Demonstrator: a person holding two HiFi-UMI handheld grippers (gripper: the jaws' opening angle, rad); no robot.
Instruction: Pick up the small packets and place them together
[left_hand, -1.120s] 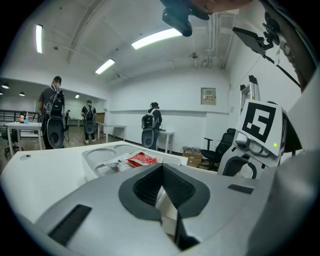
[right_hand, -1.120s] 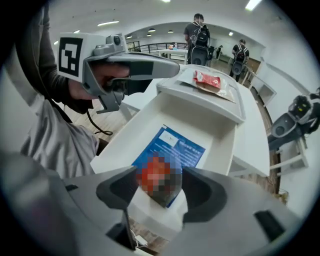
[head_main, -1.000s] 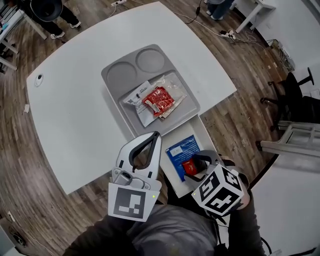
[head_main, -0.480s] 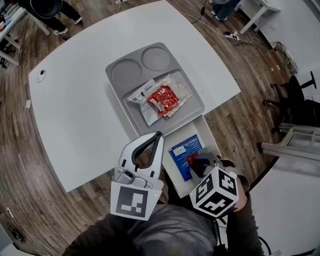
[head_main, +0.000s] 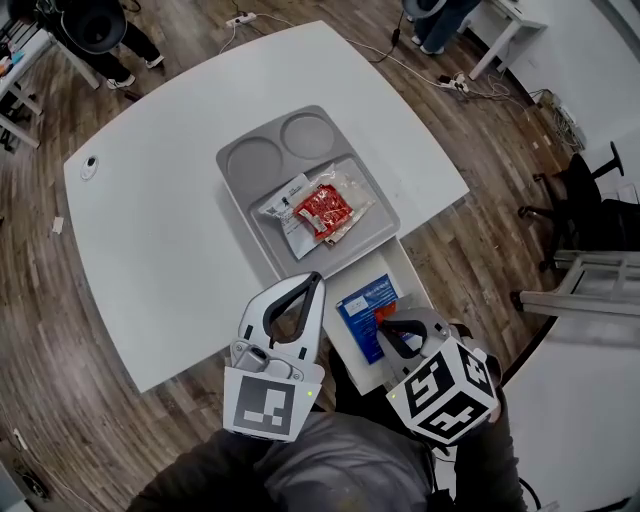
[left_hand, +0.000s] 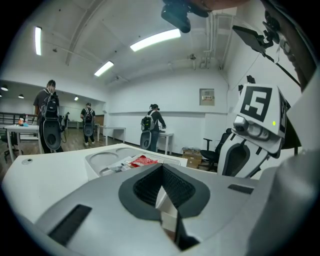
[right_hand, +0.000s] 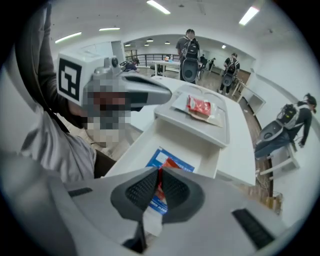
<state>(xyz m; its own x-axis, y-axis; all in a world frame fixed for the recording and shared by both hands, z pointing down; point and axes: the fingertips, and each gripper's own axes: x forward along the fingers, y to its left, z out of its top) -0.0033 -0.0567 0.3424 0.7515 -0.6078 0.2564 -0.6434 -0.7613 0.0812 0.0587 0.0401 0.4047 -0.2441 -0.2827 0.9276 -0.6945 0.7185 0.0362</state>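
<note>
Right now, right gripper (right_hand: 161, 172) jaws closing onto red packet (right_hand: 169, 163), mostly hidden between pads (right_hand: 141, 190); left gripper (left_hand: 162, 167) pinched together, empty.

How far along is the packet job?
Several packets lie piled in the gray tray. The right gripper is closing its jaws on a small red packet in the white box. It and the blue packet there remain; the left gripper is shut, empty.

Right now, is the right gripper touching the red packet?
Touching. In the right gripper view, the right gripper's closing jaws pinch the red packet.
</note>
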